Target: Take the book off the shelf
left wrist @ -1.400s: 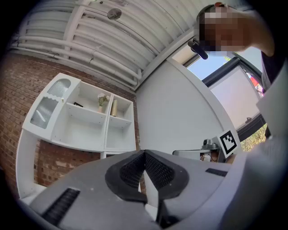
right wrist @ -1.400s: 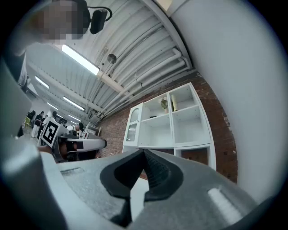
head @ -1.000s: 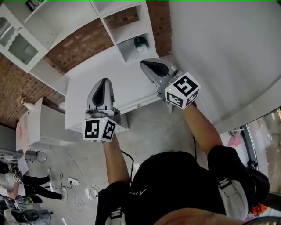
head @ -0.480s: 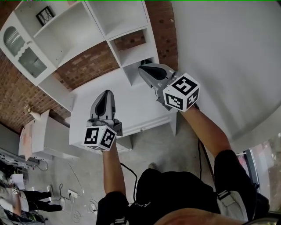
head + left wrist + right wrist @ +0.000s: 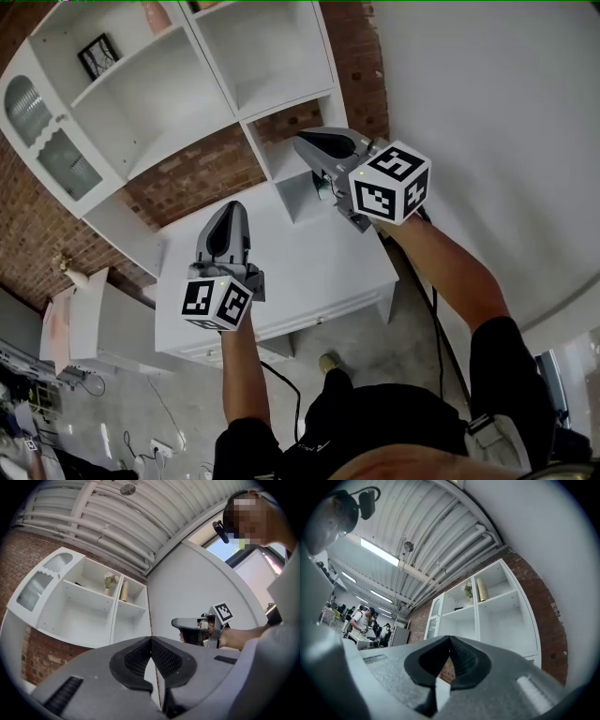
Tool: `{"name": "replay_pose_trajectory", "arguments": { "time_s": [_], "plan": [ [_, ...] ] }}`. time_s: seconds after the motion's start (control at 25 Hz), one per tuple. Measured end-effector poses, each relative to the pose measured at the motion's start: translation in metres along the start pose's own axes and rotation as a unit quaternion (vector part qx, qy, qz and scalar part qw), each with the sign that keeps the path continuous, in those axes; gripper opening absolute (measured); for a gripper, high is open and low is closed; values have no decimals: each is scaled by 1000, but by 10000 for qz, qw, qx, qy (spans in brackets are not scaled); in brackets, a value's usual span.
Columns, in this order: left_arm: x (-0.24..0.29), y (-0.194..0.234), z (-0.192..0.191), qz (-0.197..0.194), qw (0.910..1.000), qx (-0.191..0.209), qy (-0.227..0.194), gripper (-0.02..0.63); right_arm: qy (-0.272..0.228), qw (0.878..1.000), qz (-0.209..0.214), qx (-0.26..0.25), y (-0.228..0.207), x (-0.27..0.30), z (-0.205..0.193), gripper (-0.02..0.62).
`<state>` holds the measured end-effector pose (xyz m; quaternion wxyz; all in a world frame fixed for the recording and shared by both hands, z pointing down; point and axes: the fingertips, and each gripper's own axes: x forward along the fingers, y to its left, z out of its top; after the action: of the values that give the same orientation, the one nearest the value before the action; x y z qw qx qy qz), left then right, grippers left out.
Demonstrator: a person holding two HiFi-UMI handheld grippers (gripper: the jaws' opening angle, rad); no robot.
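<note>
Both grippers are held up in front of the white shelf unit (image 5: pixel 178 122). The left gripper (image 5: pixel 227 214) is clamped tight on nothing, and so is the right gripper (image 5: pixel 305 142). The book (image 5: pixel 482 588), apparently the tan upright, is seen on the top shelf beside a plant (image 5: pixel 468 591), well apart from both.

- I see the shelf unit (image 5: pixel 272 56) rising from the worktop (image 5: pixel 319 272), against the brick wall (image 5: pixel 202 173).
- A glass-door cabinet (image 5: pixel 42 131) joins its left end.
- The plant (image 5: pixel 109 582) sits in the upper wide compartment, and the book (image 5: pixel 124 591) stands just right of it, past the divider.
- My left tongs (image 5: pixel 230 208) hang over the worktop, and my right tongs (image 5: pixel 302 142) are before the narrow compartments.
</note>
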<state>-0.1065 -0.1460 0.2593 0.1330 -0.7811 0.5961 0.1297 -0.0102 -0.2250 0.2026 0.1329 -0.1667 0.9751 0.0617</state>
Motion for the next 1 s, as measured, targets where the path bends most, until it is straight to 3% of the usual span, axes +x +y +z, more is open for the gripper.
{"name": "replay_pose_trajectory", "arguments": {
  "time_s": [0.48, 0.92, 1.0],
  "plan": [
    [104, 136, 3, -588, 9981, 77, -161, -2, -441, 9972, -120, -600, -63, 164, 58, 2],
    [166, 216, 25, -966, 9944, 29, -439, -2, -547, 9920, -527, -1012, -127, 262, 137, 6],
    [173, 223, 27, -977, 9941, 8, -478, -2, -531, 9917, -601, -1007, -140, 272, 148, 36]
  ]
}}
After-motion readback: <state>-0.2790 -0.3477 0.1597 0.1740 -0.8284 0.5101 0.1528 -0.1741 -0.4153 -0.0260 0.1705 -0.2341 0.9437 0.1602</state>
